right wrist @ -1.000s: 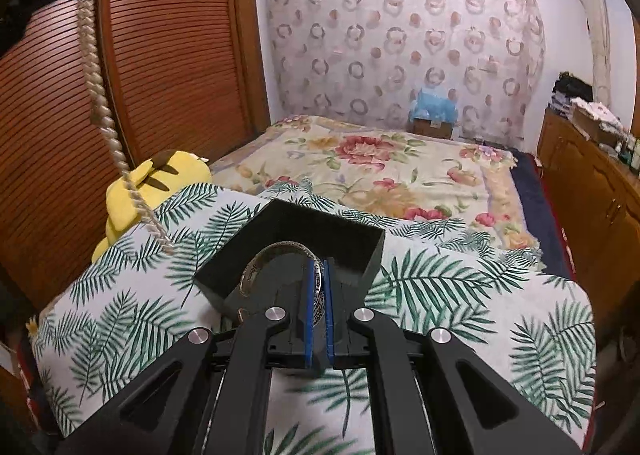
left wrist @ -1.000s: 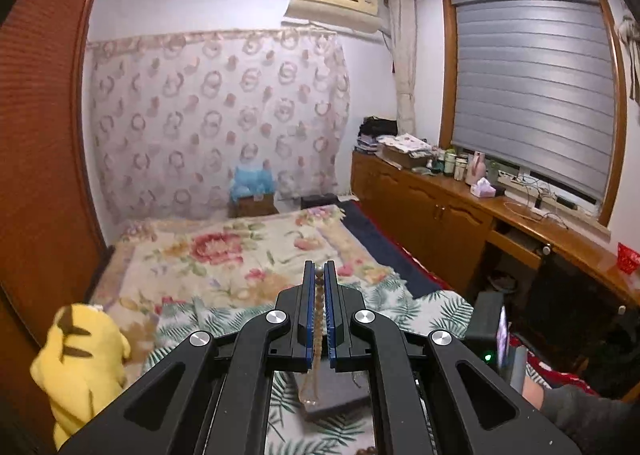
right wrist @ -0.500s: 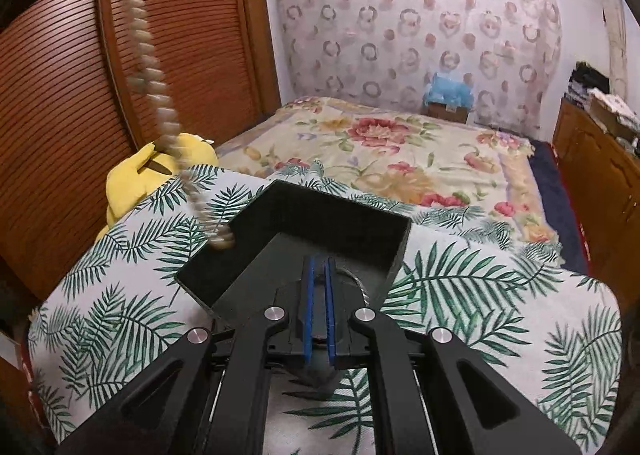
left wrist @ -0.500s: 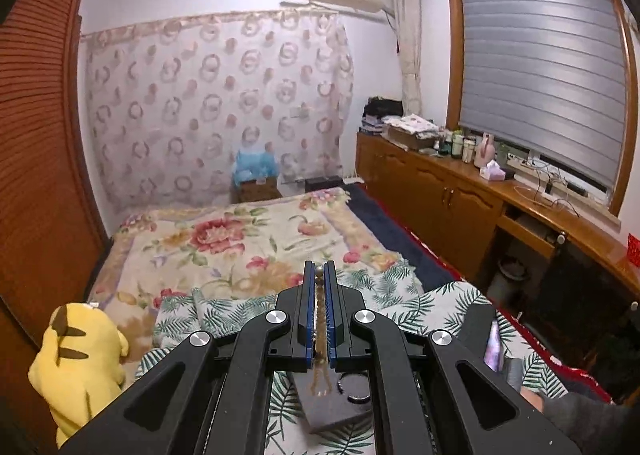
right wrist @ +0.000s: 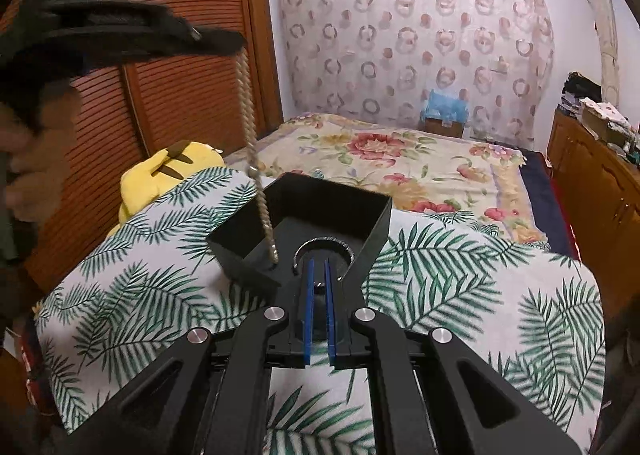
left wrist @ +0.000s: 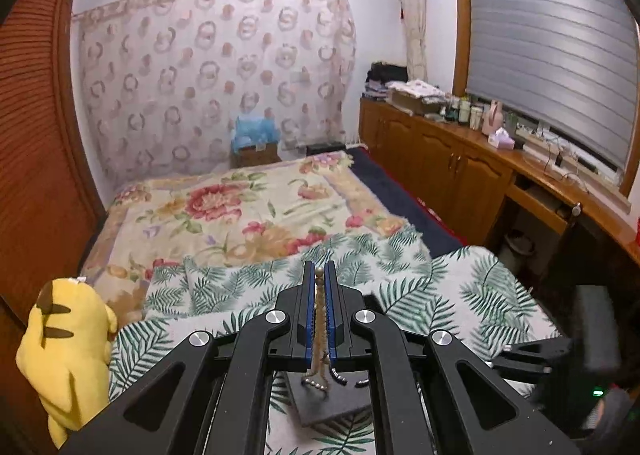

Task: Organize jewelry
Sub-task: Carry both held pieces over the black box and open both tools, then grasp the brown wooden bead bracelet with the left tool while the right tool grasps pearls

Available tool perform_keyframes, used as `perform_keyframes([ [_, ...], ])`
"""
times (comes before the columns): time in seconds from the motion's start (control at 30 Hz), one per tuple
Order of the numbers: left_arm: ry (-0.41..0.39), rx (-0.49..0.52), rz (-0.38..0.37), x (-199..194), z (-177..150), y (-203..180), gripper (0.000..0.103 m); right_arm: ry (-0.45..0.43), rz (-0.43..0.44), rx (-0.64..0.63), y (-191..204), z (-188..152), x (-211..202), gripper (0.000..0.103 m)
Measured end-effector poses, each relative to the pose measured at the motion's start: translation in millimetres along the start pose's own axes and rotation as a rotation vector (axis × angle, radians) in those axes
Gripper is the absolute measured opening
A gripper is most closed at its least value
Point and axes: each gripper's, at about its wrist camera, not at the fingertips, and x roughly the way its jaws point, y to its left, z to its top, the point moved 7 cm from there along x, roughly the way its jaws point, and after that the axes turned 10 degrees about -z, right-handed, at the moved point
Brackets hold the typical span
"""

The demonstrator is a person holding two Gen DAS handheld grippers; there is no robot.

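Note:
My left gripper is shut on a beaded necklace that hangs down from its jaws. In the right wrist view the necklace hangs from the left gripper at upper left, its lower end inside the black box. A silver bangle lies on the box floor. My right gripper sits at the box's near edge, just behind the bangle, jaws slightly apart with nothing between them. In the left wrist view the necklace's end rests on the box floor.
The box stands on a palm-leaf cloth over the bed. A yellow plush toy lies at the left by the wooden wardrobe. A floral blanket covers the bed beyond. A wooden counter runs along the right.
The left gripper has lowered the necklace, so its end now hangs inside the box. The right gripper has let go of the bangle, which now lies in the box.

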Motion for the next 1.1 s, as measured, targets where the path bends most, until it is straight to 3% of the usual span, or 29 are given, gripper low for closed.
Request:
perform_keyframes([
  [0.13,0.024,-0.009,-0.003,4,-14,1,0.008,-0.003,0.013,0.008,6,-14,-14,0.007],
  [0.27,0.036,-0.012,-0.015,-3,-40,1,0.022,0.0,0.017,0.011,11,-28,-28,0.007],
  [0.5,0.072,-0.027,-0.056,-20,-97,-9,0.036,-0.002,0.013,0.011,19,-54,-55,0.007],
  [0.8,0.121,-0.061,-0.097,-36,-159,-31,0.037,0.032,-0.003,0.005,28,-89,-72,0.007],
  [1.0,0.161,-0.07,-0.084,-33,-187,-45,0.037,0.07,0.0,0.011,26,-113,-78,0.007],
  [1.1,0.179,-0.076,-0.086,-28,-196,-49,0.038,0.079,0.024,0.025,28,-119,-81,0.013],
])
